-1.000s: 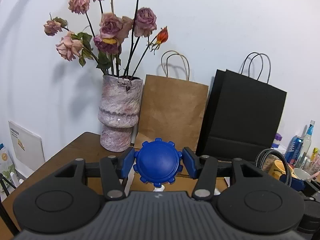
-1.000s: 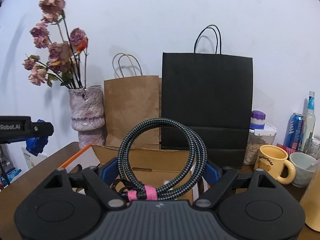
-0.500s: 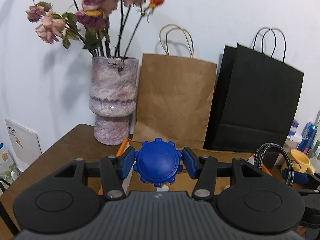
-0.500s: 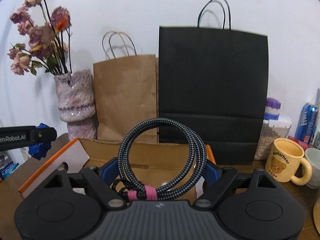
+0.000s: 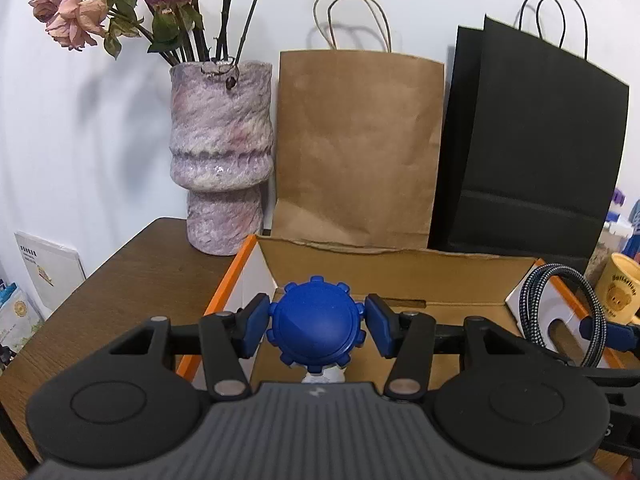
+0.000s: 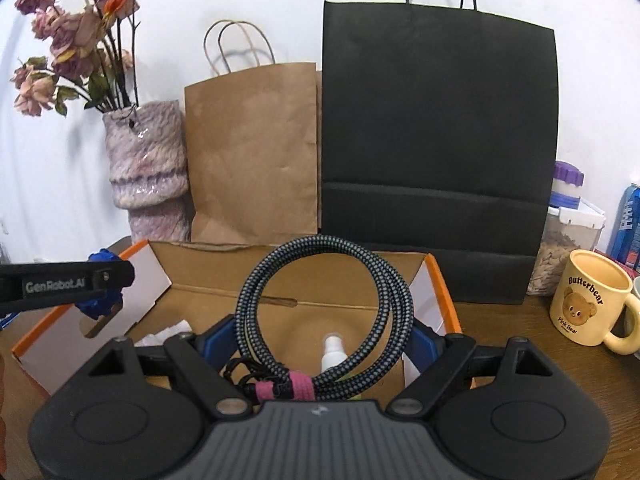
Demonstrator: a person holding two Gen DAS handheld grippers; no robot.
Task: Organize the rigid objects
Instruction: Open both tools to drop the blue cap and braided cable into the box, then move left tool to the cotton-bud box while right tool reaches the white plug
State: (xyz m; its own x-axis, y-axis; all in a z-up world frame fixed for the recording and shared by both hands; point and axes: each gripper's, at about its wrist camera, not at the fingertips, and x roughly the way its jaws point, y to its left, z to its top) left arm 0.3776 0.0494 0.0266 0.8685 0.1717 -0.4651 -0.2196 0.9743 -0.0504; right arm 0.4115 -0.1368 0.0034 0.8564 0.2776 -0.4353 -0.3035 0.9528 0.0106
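Left wrist view: the left gripper (image 5: 316, 330) grips a blue knob (image 5: 315, 327) with both fingers pressed to its sides, above the open cardboard box (image 5: 384, 264) on the table (image 5: 132, 276). The right gripper (image 6: 322, 340) clamps a coiled braided cable (image 6: 324, 312) (bound by a pink strap) over the same box, where a white spray bottle (image 6: 334, 354) lies.
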